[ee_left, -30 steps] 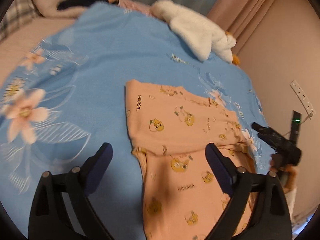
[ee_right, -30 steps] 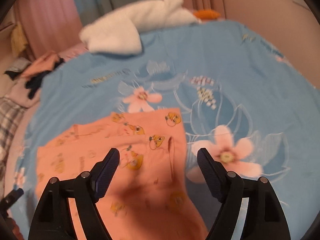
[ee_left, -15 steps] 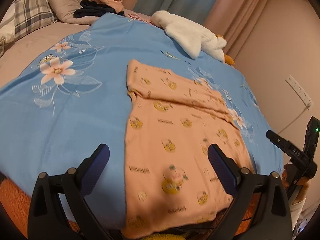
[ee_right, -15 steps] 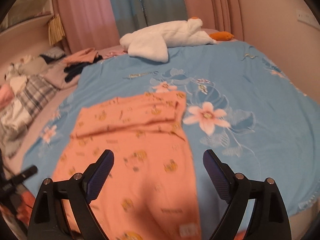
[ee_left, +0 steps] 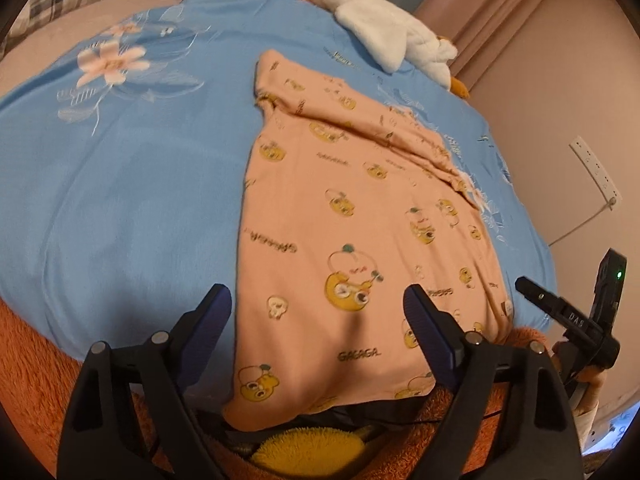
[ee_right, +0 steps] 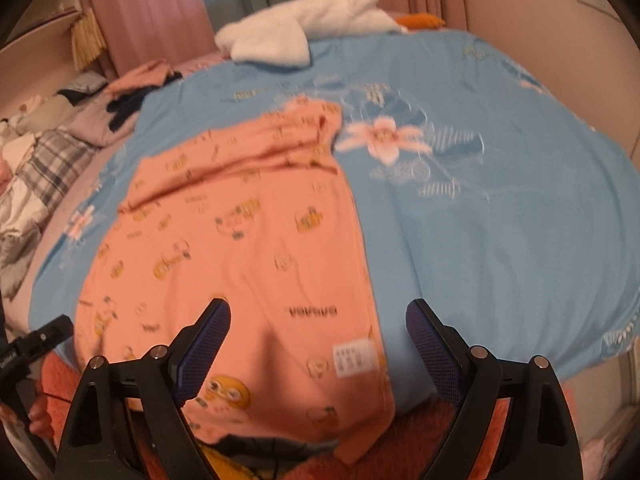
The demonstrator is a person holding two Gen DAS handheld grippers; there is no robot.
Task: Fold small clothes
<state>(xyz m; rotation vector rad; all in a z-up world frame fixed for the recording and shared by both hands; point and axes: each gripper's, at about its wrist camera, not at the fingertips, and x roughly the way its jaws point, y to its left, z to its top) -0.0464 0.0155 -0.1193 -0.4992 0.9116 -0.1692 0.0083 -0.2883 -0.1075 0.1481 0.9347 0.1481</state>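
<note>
A peach garment (ee_left: 352,208) with yellow cartoon prints lies flat on the blue floral bedsheet (ee_left: 120,168), its near hem hanging over the bed's front edge. Its far end is folded over. My left gripper (ee_left: 318,312) is open and empty, hovering just above the hem's left part. My right gripper (ee_right: 318,324) is open and empty above the garment's (ee_right: 240,240) near right corner, where a white label (ee_right: 352,360) shows. The right gripper also appears at the right of the left wrist view (ee_left: 568,320).
A white plush toy (ee_left: 392,32) lies at the bed's far end. Piled clothes and a plaid pillow (ee_right: 44,168) sit at the far left. An orange fuzzy blanket (ee_left: 36,360) lies under the sheet's front edge. A wall with a power strip (ee_left: 596,168) stands right.
Both grippers drew back from the garment's far fold toward the bed's front edge and dropped close to the near hem. Both stayed open and empty.
</note>
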